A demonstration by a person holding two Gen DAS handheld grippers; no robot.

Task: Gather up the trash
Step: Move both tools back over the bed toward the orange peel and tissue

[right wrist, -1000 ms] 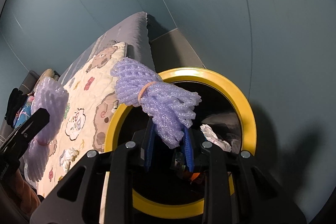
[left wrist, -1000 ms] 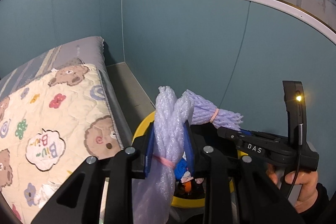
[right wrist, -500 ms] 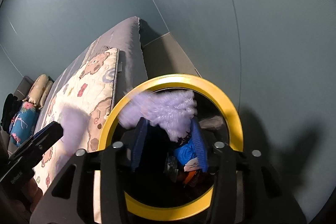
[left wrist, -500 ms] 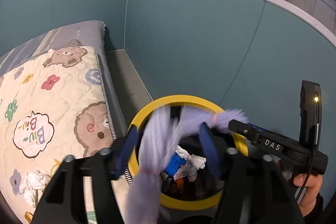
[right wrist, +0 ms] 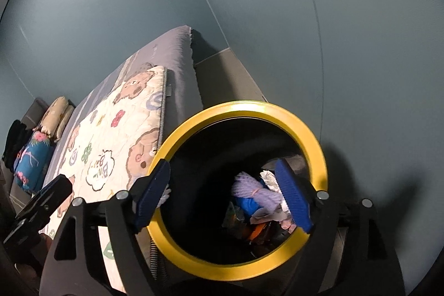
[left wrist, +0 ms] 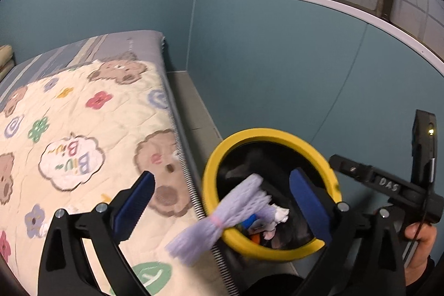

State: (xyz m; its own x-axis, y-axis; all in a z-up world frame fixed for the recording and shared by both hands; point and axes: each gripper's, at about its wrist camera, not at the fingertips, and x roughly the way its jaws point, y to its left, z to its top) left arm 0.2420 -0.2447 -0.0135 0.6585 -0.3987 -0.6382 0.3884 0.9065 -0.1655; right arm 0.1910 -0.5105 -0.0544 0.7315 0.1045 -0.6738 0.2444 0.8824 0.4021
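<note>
A bin with a yellow rim (left wrist: 266, 133) stands between the bed and the wall, with several scraps of trash inside. My left gripper (left wrist: 222, 175) hangs over it, its jaws opening wide and touching nothing. Below them a blurred purple foam net (left wrist: 222, 218) with a pink band lies across the bin's near rim, one end over the bed's edge. My right gripper (right wrist: 222, 165) is above the bin (right wrist: 244, 107) too, jaws opening. A second purple foam net (right wrist: 255, 190) lies inside on the trash, free of the pads.
A bed with a bear-print quilt (left wrist: 83, 129) fills the left side, right against the bin. Pillows (right wrist: 36, 157) lie at its far end. A teal wall (left wrist: 277, 60) rises close behind the bin. A hand (left wrist: 419, 240) holds the right gripper's handle.
Both grippers were shut on purple foam nets and have opened. The right one's net fell into the bin. The left one's net dropped onto the rim, and the left gripper swung rightward over the bin.
</note>
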